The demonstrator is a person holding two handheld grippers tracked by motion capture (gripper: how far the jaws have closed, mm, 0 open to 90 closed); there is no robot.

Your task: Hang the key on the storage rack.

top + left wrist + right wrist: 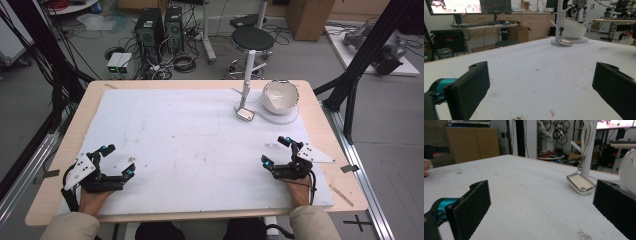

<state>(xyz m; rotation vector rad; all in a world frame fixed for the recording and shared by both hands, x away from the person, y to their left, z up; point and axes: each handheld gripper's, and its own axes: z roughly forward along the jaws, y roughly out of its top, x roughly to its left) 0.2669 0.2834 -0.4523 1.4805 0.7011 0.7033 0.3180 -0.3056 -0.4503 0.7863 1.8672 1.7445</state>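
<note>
A white stand (pixel 247 80) rises at the far right of the white mat (pixel 200 135). From it hangs a small metal case (pixel 245 114) (pixel 565 42) (pixel 580 184) on a short chain, its lower edge on the mat. A white bowl-like shell (pixel 280 96) (pixel 574 28) sits tilted on a round base just right of the stand. My left gripper (pixel 118 161) (pixel 541 88) rests open at the near left of the mat. My right gripper (pixel 276 151) (pixel 542 207) rests open at the near right, facing the case. Nothing lies between either pair of jaws.
The mat covers a wooden table (pixel 320 130), with a bare wood border at the edges. Small dark specks (pixel 131 160) mark the mat near my left gripper. Beyond the table stand a black stool (pixel 253 39) and computer towers (pixel 159 30) among cables on the floor.
</note>
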